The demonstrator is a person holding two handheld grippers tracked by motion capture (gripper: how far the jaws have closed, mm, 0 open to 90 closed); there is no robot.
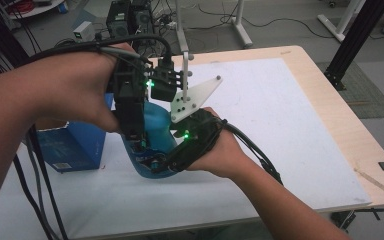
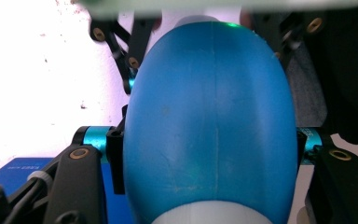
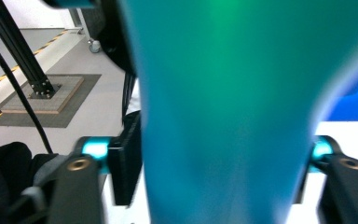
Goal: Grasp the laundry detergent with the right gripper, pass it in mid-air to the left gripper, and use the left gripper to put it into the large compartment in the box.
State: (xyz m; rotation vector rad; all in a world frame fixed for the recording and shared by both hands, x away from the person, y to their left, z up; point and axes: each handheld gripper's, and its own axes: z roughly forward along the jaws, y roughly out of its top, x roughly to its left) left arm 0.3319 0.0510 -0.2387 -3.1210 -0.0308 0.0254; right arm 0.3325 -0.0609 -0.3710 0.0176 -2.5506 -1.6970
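While both grippers' jaws pinch the blue bottle (image 2: 209, 126), the high view adds a blue box (image 1: 72, 145).

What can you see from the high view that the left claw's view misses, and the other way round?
High view alone: both hands, the left hand and the right hand, the wooden table edge and the floor behind.

Left claw view alone: the seam down the blue bottle, its pale end at the bottom, and the left claw pads squeezing its sides up close.

Both: the blue bottle, the blue box and the white sheet.
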